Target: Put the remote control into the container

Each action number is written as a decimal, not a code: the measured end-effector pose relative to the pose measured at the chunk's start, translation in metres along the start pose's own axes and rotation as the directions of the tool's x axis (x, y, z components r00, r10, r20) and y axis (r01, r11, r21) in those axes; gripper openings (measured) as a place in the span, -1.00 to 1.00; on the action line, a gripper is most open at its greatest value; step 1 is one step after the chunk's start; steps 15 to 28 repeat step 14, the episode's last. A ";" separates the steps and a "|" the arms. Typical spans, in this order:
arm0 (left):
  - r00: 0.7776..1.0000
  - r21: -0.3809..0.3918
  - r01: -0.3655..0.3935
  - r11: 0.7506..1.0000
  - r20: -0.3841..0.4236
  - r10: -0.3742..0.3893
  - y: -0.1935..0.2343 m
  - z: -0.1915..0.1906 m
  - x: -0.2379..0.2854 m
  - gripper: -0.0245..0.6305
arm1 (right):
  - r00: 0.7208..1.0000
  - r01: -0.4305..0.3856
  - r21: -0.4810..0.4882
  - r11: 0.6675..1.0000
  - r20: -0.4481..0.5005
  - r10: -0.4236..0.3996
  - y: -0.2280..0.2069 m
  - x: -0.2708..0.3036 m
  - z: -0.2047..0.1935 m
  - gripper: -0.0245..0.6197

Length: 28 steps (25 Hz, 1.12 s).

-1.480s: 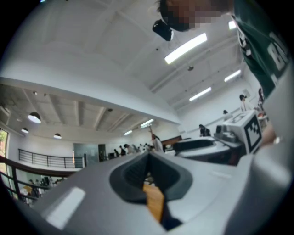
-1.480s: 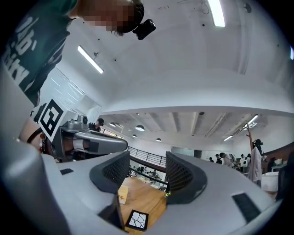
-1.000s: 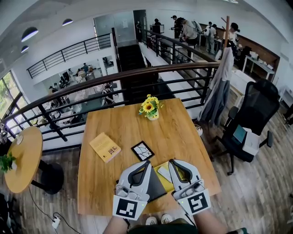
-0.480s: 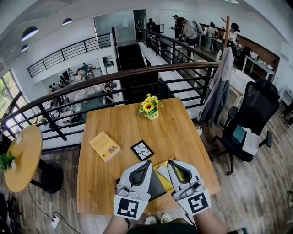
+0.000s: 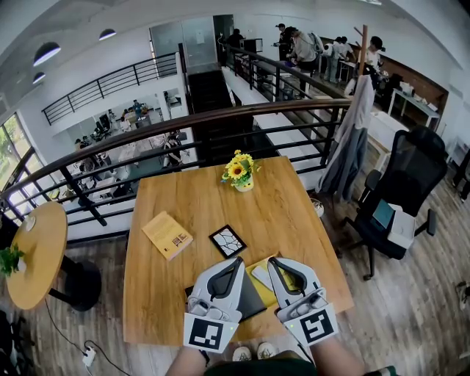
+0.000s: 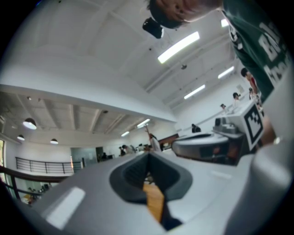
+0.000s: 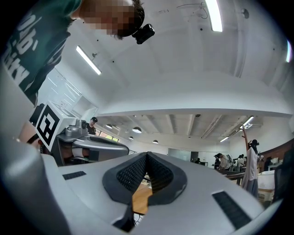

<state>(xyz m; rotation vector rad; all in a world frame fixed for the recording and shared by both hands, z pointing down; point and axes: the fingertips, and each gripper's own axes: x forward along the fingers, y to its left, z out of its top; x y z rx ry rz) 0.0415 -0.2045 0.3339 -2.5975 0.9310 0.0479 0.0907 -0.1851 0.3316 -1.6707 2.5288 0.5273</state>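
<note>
Two closed, empty grippers flank your yellow container point(image 5: 267, 296): the left gripper point(image 5: 236, 261) just left of it, the right gripper point(image 5: 273, 261) over its right side. The pale remote control point(image 5: 262, 277) lies on it, touching neither. Nothing has shifted since a second ago.

A: Furniture?
B: Square wooden table point(image 5: 198, 198); round side table point(image 5: 37, 253); black office chair point(image 5: 411, 183); grey coat point(image 5: 352, 139) on a stand.
A: Room?
B: Plank floor point(image 5: 411, 308); black railing point(image 5: 220, 115) above a lower level; white walls; window point(image 5: 9, 147) at left; ceiling strip lights point(image 7: 212, 13).
</note>
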 end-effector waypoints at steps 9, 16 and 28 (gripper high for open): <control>1.000 0.011 0.006 1.000 -0.009 -0.006 -0.002 -0.003 -0.001 -0.93 | 1.000 0.013 -0.014 1.000 -0.004 -0.013 -0.001 0.001 -0.002 -0.87; 1.000 0.000 0.004 1.000 -0.009 -0.004 -0.002 -0.002 -0.003 -0.93 | 1.000 0.016 -0.015 1.000 -0.007 -0.016 0.001 0.000 0.000 -0.87; 1.000 0.000 0.004 1.000 -0.009 -0.004 -0.002 -0.002 -0.003 -0.93 | 1.000 0.016 -0.015 1.000 -0.007 -0.016 0.001 0.000 0.000 -0.87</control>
